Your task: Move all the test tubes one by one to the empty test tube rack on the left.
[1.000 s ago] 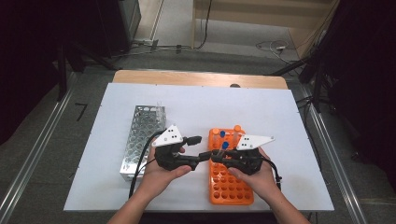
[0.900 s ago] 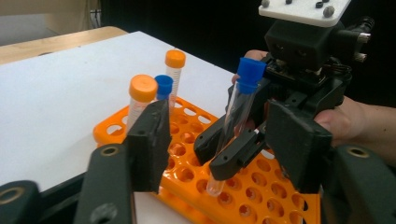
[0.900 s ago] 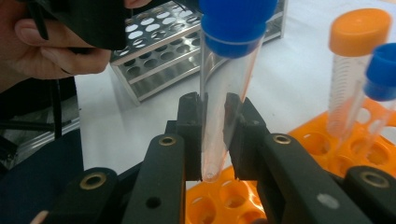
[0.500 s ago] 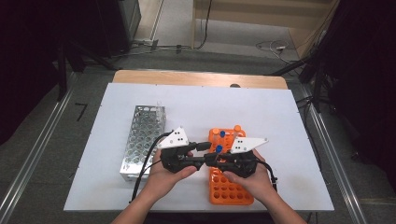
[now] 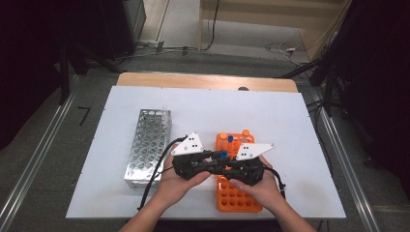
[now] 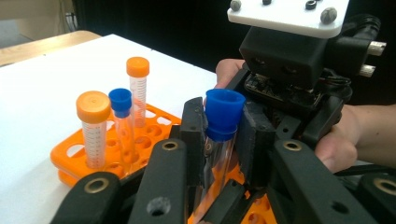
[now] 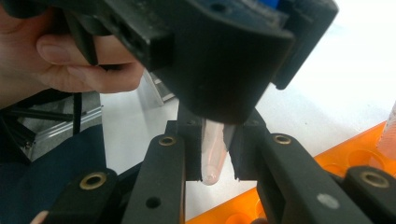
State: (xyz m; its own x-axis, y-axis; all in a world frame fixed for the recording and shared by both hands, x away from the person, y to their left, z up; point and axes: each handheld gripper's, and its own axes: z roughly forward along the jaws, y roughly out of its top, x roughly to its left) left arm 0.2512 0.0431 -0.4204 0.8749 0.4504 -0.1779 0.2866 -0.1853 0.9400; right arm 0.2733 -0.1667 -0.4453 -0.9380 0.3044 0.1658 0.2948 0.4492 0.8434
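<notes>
A clear tube with a blue cap hangs upright over the orange rack, between the two grippers that meet tip to tip. My left gripper is shut on it just under the cap. My right gripper is shut on the tube's tapered lower end, with the left gripper's black body close above. In the high view the left gripper and right gripper face each other, with the blue cap between them.
Three capped tubes stand at the orange rack's far end: orange, blue, orange. An empty metal rack lies left of the hands. White table stretches beyond.
The two grippers have drawn together and a little toward the person; their tips, apart a second ago, now meet around the blue-capped tube.
</notes>
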